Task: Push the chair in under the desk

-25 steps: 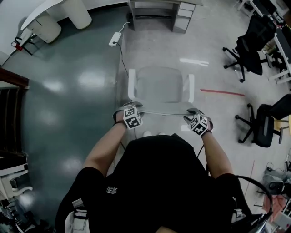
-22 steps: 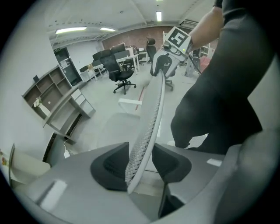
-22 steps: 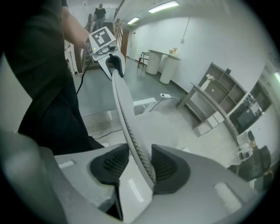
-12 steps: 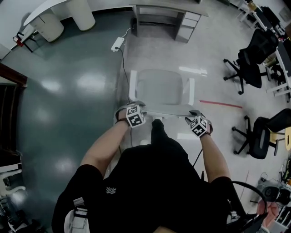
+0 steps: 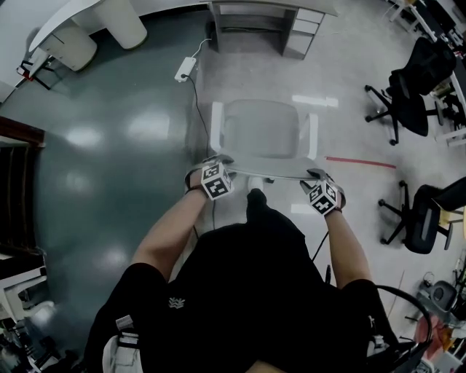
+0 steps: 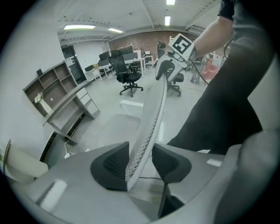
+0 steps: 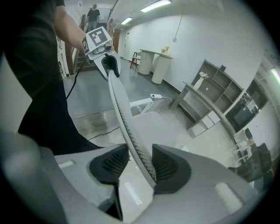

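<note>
A white chair (image 5: 262, 130) with a mesh backrest (image 5: 266, 172) and two armrests stands on the floor, its seat facing the grey desk (image 5: 271, 7) at the top of the head view. My left gripper (image 5: 218, 163) is shut on the left end of the backrest's top edge. My right gripper (image 5: 313, 176) is shut on the right end. In the left gripper view the backrest (image 6: 151, 118) runs between the pads of the left gripper (image 6: 142, 162). The right gripper view shows the same rim (image 7: 124, 113) inside the right gripper (image 7: 140, 164). Floor lies between chair and desk.
A power strip (image 5: 183, 68) with a cable lies on the floor left of the chair's path. The desk has a drawer unit (image 5: 302, 33) at its right. Black office chairs (image 5: 411, 87) (image 5: 429, 215) stand to the right, beyond red floor tape (image 5: 360, 161). A white round table (image 5: 87, 22) stands at top left.
The chair has rolled forward towards the desk with both grippers still on its backrest. The person has stepped forward behind it.
</note>
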